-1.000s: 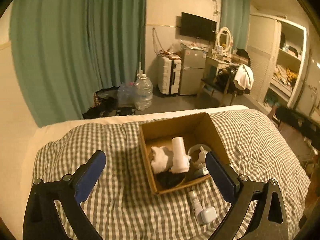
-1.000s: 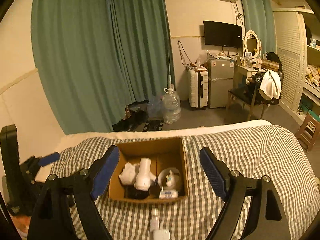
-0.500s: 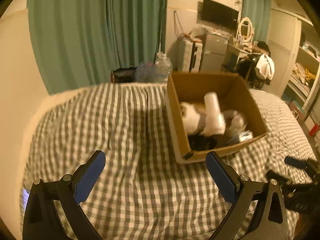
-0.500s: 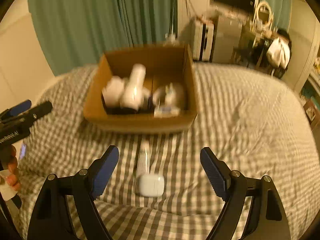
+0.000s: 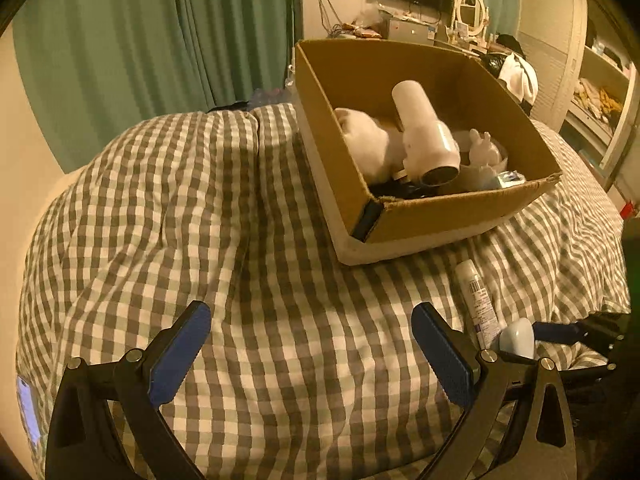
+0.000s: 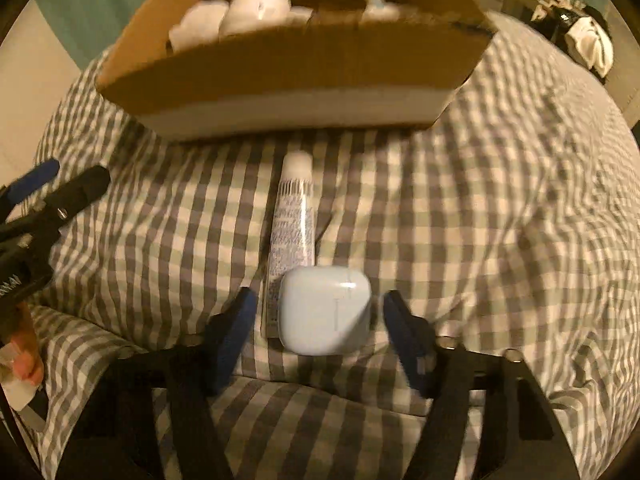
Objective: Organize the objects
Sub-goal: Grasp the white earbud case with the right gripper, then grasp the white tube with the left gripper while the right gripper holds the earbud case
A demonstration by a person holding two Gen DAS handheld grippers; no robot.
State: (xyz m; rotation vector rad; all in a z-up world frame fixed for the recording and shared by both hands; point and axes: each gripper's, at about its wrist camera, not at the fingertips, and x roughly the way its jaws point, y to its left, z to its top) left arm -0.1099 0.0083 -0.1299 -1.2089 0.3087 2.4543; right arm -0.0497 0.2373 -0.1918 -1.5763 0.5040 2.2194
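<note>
Right wrist view: we see the right gripper with its blue-padded fingers spread, straddling the pale blue, rounded plastic earbud case, which lies on the grey-and-white checked bedspread. A gap shows on both sides of the case, so nothing is clamped yet. The case sits directly ahead, between the fingers, and overlaps the near end of the white printed squeeze tube. The tube's long axis runs straight away from the gripper, cap end pointing at the brown cardboard box. We judge that closing the fingers could catch the tube's edge beside the left pad.

Left wrist view: the left gripper is wide apart and empty, hovering over bare bedspread; the case and tube lie off to its right, so the right gripper is much the nearer. The box holds a white hair dryer among other pale items.

The tube carries small print and a barcode-like strip; we cannot read either. No brand is legible.
</note>
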